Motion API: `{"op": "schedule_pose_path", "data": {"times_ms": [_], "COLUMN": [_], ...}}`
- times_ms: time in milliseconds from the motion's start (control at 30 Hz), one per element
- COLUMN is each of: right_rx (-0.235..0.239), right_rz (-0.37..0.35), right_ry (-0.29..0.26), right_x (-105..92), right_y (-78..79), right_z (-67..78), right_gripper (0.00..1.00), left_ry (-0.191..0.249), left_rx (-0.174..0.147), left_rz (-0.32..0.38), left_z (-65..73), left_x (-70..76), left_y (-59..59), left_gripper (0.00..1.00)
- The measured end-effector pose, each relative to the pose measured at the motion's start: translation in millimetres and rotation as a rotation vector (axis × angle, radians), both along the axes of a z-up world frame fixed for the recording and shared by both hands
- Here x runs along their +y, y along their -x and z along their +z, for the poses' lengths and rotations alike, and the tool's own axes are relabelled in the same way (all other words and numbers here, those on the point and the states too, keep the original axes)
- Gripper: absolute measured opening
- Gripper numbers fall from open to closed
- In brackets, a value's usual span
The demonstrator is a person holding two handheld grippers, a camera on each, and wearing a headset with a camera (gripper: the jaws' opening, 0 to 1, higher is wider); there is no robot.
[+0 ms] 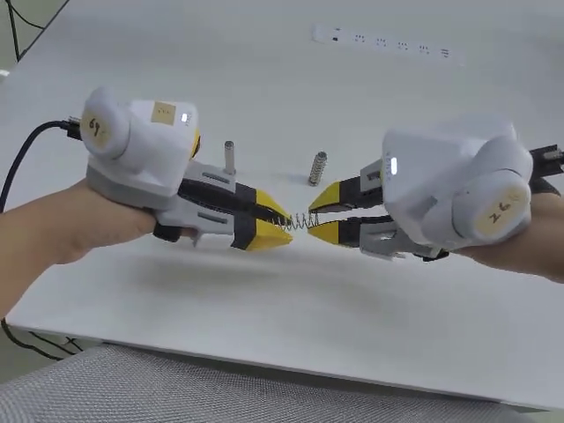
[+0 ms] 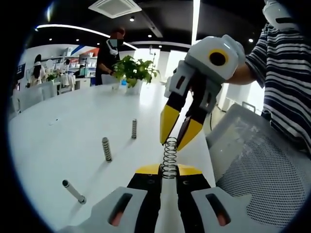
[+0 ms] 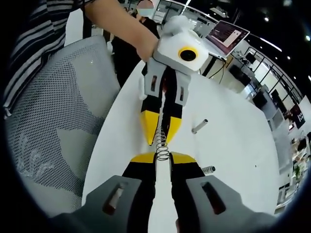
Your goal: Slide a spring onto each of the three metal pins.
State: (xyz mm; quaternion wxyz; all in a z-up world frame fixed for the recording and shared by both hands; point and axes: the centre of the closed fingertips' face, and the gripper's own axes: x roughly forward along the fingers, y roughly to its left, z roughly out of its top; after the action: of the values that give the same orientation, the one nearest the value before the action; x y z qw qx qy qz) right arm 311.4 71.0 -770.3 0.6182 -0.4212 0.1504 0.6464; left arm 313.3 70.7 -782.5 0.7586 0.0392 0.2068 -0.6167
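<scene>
Surface: we record a white table (image 1: 264, 79), with a white power strip (image 1: 388, 44) at the upper right of the head view.
Background: in the left gripper view we note an open office, a potted plant (image 2: 133, 70) at the table's far end, and a grey mesh chair (image 2: 252, 165) at the lower right.
Left gripper (image 1: 284, 220): left of centre in the head view. Its jaws are closed to a narrow gap, pinching one end of the loose spring (image 1: 300, 222).
Right gripper (image 1: 311, 217): right of centre, tip to tip with the other. Its jaws are clamped on the spring's opposite end.
Loose spring: one. We see it held level between the two sets of yellow tips, clear of the table and near its front edge.
Pins: three, counted in the left gripper view, standing in a row at the lower left of that frame.
Bare pin (image 2: 74, 191): one, nearest the lower edge of that frame.
Pins carrying springs: two, the middle pin (image 2: 106, 148) and the far pin (image 2: 134, 128).
Springs in all: three, one held and two seated.
</scene>
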Motion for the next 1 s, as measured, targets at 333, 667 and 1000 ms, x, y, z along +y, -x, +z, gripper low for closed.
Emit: {"op": "schedule_pose_path", "data": {"times_ms": [333,667,1000], "right_rx": [0.025,0.095,0.081], "right_rz": [0.029,-0.011,-0.016], "right_ry": [-0.067,-0.203,-0.28], "right_x": [10.4,26.5,38.7], "right_y": [2.8,4.3,6.1], "right_z": [15.1,31.9,40.6], "right_gripper": [0.12,0.12,0.12], "left_ry": [-0.002,0.004,0.015], "left_rx": [-0.008,-0.006,-0.015], "left_rz": [0.0,-0.008,-0.014], "left_z": [0.1,1.9,7.2], "left_x": [1.9,-3.4,-3.6], "left_y": [-0.7,1.8,1.0], "left_gripper": [0.08,0.08,0.08]}}
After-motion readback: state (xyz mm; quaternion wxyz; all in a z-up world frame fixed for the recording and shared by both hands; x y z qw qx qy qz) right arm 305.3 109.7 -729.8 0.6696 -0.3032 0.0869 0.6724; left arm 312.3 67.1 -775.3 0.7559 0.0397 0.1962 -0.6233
